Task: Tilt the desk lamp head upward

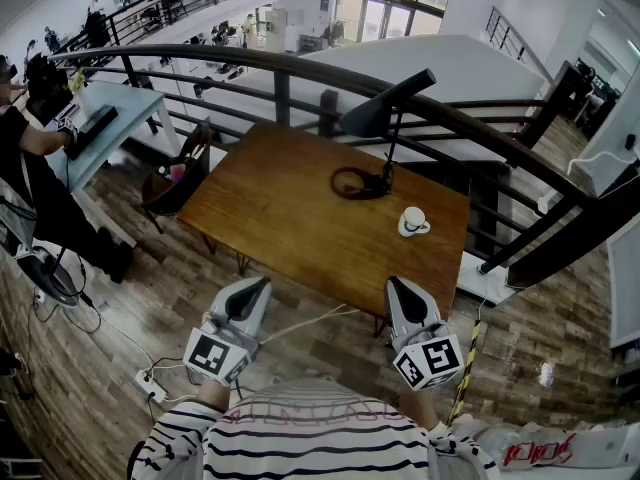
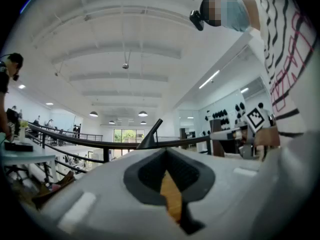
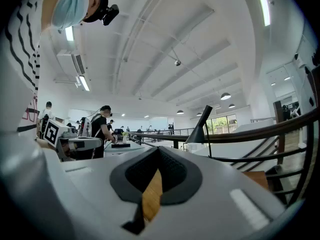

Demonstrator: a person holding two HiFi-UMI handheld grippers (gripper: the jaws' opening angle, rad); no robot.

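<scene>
The left gripper [image 1: 262,284] and the right gripper [image 1: 394,283] are both clenched shut in our hands with nothing between the jaws. We hold them level and side by side, just off the near edge of the brown wooden bench [image 1: 280,208] at 6 o'clock. We judge that they wait closed and empty because the reach has not begun.

The black metal desk lamp [image 1: 388,108] stands toward the bench's far side, at about 1 o'clock from us and well apart from both grippers. Its round base [image 1: 352,183] sits flat and the thin stem rises upright. The cone-shaped head [image 1: 365,120] hangs with its wide mouth down toward 8 o'clock, so the tilting is not yet done.

A white ceramic cup [image 1: 412,222] rests at 4 o'clock from the base, near it but not touching. We judge it the thing to steer clear of if the right gripper goes in. The black curved railing [image 1: 300,66] runs just behind the lamp, which leaves little room beyond the head.
</scene>
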